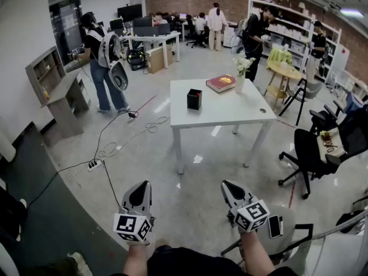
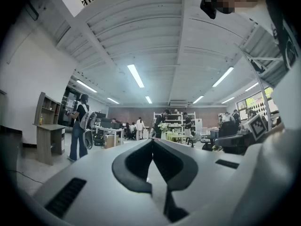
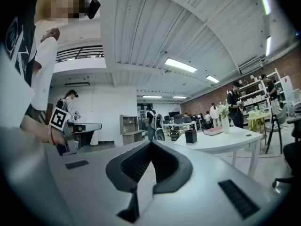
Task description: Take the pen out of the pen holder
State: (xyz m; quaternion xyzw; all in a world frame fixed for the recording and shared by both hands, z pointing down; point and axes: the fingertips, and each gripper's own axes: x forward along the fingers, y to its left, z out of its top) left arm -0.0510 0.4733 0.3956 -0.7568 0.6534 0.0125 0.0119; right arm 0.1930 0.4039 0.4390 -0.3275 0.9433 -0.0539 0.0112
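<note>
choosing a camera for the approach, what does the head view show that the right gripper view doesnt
Only the head view: both grippers seen from above, the left gripper and right gripper, with open floor between them and the table, plus floor cables.
Only the right gripper view: its own jaws close up, shut together with nothing between them, and the ceiling lights.
Both: the white table carrying the black pen holder, a red book and a flower vase.
</note>
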